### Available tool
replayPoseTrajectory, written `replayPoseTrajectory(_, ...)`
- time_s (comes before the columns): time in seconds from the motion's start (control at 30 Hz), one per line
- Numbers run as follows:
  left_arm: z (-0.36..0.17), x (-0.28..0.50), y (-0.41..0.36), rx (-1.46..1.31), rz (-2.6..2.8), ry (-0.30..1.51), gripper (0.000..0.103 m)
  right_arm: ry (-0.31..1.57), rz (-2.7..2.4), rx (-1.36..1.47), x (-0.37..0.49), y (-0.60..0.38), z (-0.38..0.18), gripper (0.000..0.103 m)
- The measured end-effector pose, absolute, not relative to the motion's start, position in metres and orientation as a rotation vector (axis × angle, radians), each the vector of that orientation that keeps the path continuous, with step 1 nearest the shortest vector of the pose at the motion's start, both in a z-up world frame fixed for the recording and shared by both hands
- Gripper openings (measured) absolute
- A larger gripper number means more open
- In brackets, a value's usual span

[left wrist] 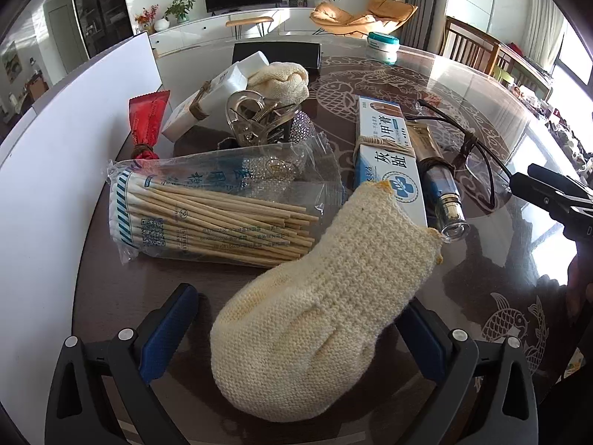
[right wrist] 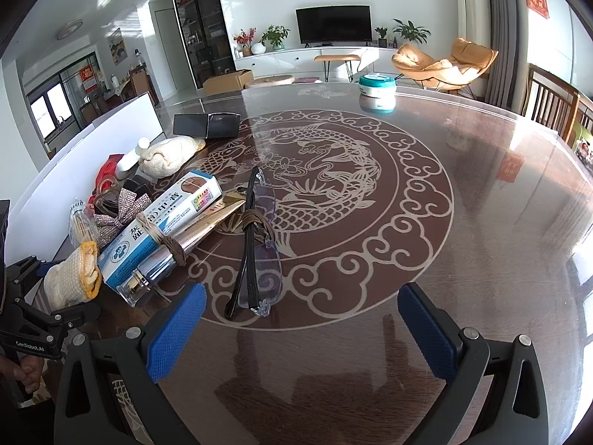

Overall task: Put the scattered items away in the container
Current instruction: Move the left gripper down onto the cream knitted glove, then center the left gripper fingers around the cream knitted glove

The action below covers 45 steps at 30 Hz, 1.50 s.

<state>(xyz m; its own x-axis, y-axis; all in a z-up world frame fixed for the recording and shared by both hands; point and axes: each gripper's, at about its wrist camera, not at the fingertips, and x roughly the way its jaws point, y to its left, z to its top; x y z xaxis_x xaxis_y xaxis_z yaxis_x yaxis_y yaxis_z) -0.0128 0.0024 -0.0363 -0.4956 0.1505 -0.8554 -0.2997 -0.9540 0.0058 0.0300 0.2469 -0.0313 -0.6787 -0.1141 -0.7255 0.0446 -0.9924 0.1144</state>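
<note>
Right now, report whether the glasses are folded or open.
Folded. The glasses lie on the table with their temples closed along the lenses, tied round with brown cord.

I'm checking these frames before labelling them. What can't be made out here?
- Container: none clearly identifiable in either view.
- Cream sock: its toe is hidden between the left gripper fingers, so contact is unclear in the left wrist view.
- Rhinestone bow: partly covered by the cotton swab bag.
- Red packet: mostly hidden behind clutter in the right wrist view.
- Right gripper: open, over bare table.
</note>
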Motion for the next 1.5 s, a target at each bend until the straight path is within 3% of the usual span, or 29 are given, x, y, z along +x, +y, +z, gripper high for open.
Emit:
replayPoseTrajectory(0.57,-0.035,-0.093,-0.002,-1.474,2.606,0.127,0.103,-0.135,-2.791,1.229,0.029,0.246,-0.033,0.103)
replayPoseTrajectory(1.5,-0.035,-0.041,-0.015,-1.367,2.643,0.118,0.103,-0.157,-2.785,1.232,0.028,0.248,-0.034,0.103)
